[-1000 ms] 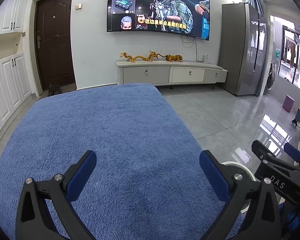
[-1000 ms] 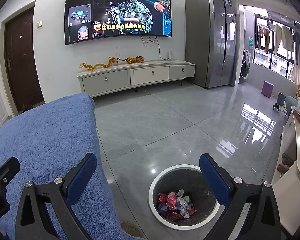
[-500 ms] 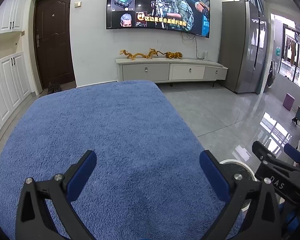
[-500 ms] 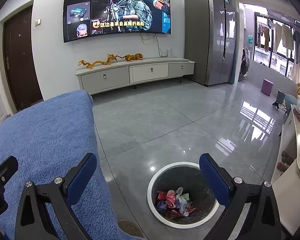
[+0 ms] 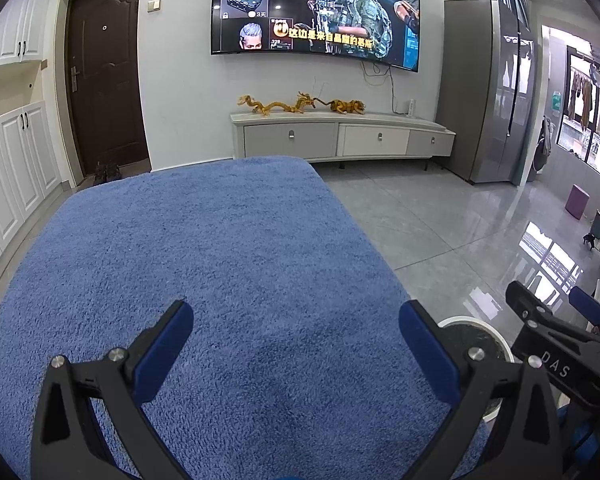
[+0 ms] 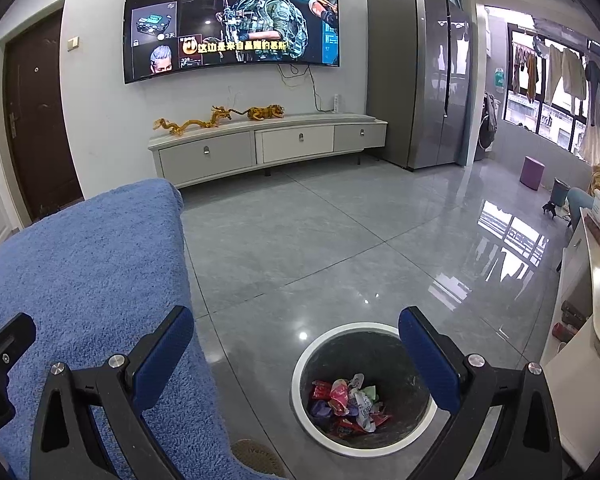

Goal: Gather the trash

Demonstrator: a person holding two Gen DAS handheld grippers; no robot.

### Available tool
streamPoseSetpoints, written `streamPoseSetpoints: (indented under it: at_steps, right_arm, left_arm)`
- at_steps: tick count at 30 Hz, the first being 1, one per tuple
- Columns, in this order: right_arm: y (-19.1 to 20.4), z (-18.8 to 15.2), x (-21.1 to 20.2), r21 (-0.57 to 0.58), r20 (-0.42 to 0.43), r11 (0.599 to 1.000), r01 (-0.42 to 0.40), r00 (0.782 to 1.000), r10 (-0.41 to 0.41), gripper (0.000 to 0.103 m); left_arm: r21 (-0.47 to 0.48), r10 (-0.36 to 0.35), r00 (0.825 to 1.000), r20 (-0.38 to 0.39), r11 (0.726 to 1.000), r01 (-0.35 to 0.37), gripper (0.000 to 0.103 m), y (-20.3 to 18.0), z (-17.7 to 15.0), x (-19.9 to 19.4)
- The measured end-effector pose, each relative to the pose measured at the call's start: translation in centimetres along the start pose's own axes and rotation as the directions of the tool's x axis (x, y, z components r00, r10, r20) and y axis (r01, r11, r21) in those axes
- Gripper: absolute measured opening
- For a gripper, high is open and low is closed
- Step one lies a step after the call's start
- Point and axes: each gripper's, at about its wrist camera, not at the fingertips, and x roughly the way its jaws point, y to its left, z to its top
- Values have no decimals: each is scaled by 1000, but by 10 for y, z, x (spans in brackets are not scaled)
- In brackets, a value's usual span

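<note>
From where I stand, the collecting looks all but finished. The trash (image 6: pixel 346 402), a heap of crumpled coloured wrappers, lies at the bottom of the round white-rimmed bin (image 6: pixel 300 364) on the grey tiled floor, and I can spot no stray wrapper anywhere on the blue towel-covered surface (image 5: pixel 204 264) just left of the bin. So I judge the step in hand to be the pause after a drop, or the very end of the job.

The right gripper (image 6: pixel 296 348) hovers above the bin, a little toward the near side of its rim, with its blue-padded jaws spread wide and nothing between them; they touch neither bin nor trash. The left gripper (image 5: pixel 296 344) hangs over the blue surface to the left of the bin, jaws equally wide apart, empty, and clear of the pile of the cloth as far as I can tell. In its view the bin's white rim only peeps out beside the right-hand finger.

If anything remains, the next move calls for a sweep of the surface left of the bin and of the floor around it for missed scraps; otherwise both tools can simply be drawn back from the bin. What lies nearer than the bin, under the grippers, is out of sight.
</note>
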Motion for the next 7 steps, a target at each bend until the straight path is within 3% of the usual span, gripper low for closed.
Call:
streamPoseSetpoints:
  at_steps: [7]
  right_arm:
    - [-2, 1, 3, 3, -6, 1000, 7, 1000, -7, 103]
  left_arm:
    - [-4, 0, 1000, -13, 1000, 0, 103, 3, -1, 6]
